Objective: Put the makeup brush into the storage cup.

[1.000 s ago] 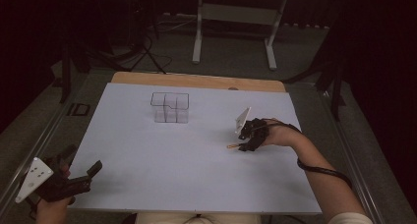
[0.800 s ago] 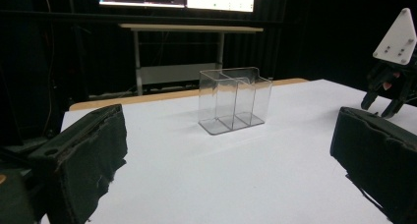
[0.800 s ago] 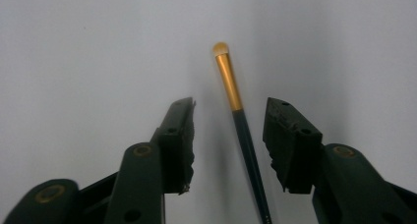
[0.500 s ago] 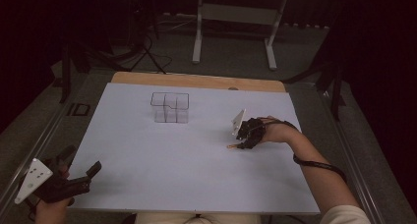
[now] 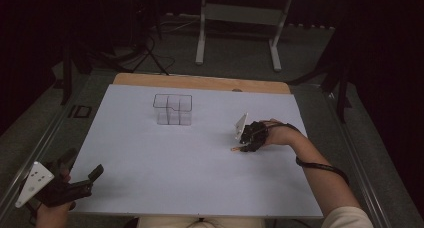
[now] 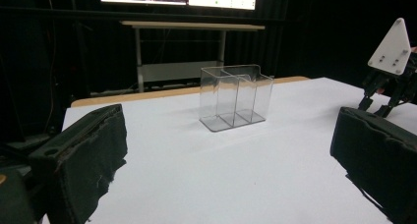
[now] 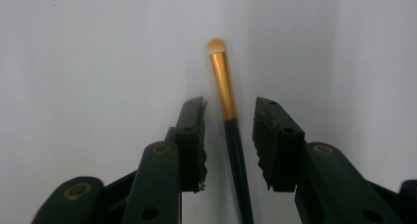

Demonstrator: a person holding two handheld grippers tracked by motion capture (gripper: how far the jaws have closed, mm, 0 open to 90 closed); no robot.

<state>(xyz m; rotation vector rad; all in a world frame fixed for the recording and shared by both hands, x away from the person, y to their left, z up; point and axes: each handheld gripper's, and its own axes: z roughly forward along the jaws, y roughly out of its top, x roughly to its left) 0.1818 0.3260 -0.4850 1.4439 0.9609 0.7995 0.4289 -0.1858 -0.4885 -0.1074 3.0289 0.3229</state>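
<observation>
R fingers (image 7: 229,135) closing, brush (image 7: 222,81) between.

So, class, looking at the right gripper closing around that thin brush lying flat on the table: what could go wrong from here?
The right gripper has just been closing, with the brush between its jaws but not yet pinched. Two likely risks:
1. The handle is thin and lies flat on the white table, so the pads may slip over it or nudge it aside.
2. Gripped away from the handle's middle, the brush might tilt when lifted.
</observation>
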